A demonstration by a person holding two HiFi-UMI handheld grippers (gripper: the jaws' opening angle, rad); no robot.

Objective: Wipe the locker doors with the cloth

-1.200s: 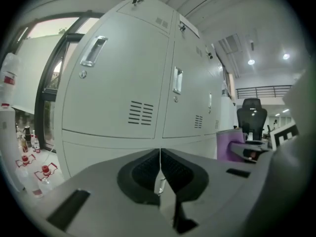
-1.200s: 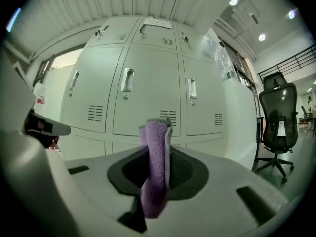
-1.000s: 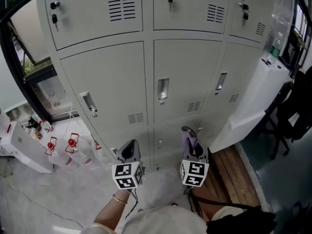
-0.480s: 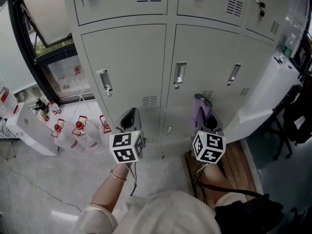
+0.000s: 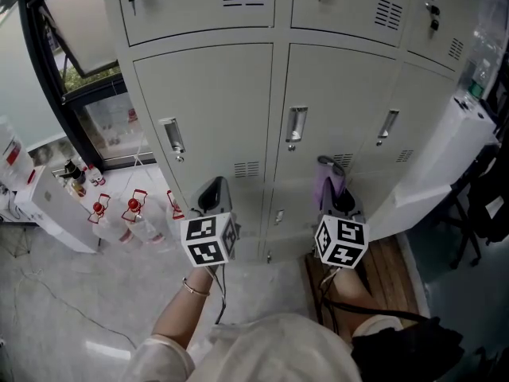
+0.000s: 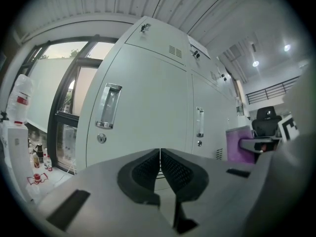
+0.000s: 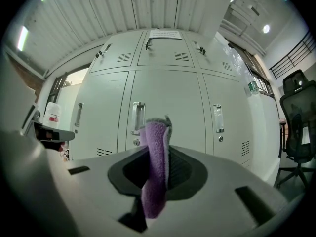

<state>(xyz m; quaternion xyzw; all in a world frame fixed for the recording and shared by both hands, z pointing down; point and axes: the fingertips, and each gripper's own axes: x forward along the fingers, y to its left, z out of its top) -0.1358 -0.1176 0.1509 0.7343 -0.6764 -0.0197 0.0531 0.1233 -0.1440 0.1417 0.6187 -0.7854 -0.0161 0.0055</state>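
Pale grey locker doors fill the head view, each with a metal handle and a vent. My right gripper is shut on a folded purple cloth, which sticks up between its jaws a short way in front of the middle door. My left gripper is shut with nothing in it, its pads pressed together, and it faces the left door and its handle.
Left of the lockers stand a window and a white box with bottles on it; several red-capped bottles sit on the floor. A white cabinet and a black chair stand at the right.
The head view swung upward over the last second, so the middle row of doors sits lower in the picture. Both grippers rose slightly and kept their grip states.
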